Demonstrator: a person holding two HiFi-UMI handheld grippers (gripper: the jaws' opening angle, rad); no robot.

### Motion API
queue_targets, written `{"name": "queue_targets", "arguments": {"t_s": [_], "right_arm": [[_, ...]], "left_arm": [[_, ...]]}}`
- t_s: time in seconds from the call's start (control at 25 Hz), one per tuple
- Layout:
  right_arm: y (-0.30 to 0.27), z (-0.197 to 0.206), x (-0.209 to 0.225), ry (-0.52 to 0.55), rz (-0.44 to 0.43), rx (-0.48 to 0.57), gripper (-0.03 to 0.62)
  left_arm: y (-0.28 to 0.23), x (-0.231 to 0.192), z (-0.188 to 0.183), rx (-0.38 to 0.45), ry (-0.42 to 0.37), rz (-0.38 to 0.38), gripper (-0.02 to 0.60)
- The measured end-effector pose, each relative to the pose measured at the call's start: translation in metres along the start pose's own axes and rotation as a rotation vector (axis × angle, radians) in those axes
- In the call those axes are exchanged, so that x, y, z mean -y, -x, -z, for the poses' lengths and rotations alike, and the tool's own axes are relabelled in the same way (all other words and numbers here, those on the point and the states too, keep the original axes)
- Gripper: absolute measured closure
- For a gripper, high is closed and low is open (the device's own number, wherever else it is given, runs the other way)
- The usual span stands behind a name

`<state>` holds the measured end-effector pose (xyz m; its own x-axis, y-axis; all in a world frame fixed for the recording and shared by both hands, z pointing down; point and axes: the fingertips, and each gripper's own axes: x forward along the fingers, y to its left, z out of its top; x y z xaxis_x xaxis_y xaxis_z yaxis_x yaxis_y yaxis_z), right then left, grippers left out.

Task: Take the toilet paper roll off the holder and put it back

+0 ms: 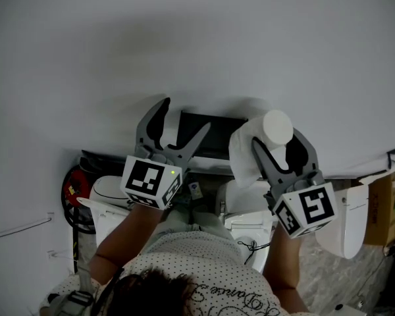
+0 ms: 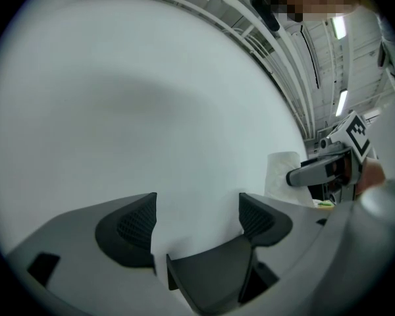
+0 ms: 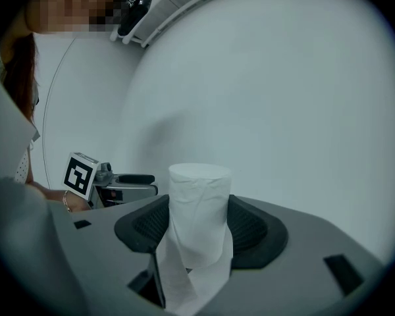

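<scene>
My right gripper is shut on the white toilet paper roll, held up in front of the pale wall. In the right gripper view the roll stands upright between both pads, and a loose tail of paper hangs down from it. The dark holder is fixed to the wall just left of the roll. My left gripper is open, its jaws straddling the holder's left end. A dark plate of the holder lies low between the left pads; I cannot tell whether they touch it.
Below the grippers stands a white toilet. A red object sits low on the left, and a cardboard box on the right. The wall fills the upper view. The person's arms and dotted shirt are at the bottom.
</scene>
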<state>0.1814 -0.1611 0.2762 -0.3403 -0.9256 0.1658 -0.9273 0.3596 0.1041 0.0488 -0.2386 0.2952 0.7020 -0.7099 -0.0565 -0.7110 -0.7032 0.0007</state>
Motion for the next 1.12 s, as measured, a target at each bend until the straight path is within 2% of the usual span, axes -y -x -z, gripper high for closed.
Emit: {"name": "queue_targets", "arguments": {"t_s": [0.48,1.12], "right_arm": [[0.000,0.025,0.000,-0.058,-0.013,-0.040,0.316],[-0.010,-0.014,0.004,0.000,-0.043,0.027,0.316]], "left_arm": [[0.000,0.005,0.009,-0.023,0.005,0.016,0.207],[-0.004,-0.011,-0.008,0.012,-0.016,-0.024,0.207]]}}
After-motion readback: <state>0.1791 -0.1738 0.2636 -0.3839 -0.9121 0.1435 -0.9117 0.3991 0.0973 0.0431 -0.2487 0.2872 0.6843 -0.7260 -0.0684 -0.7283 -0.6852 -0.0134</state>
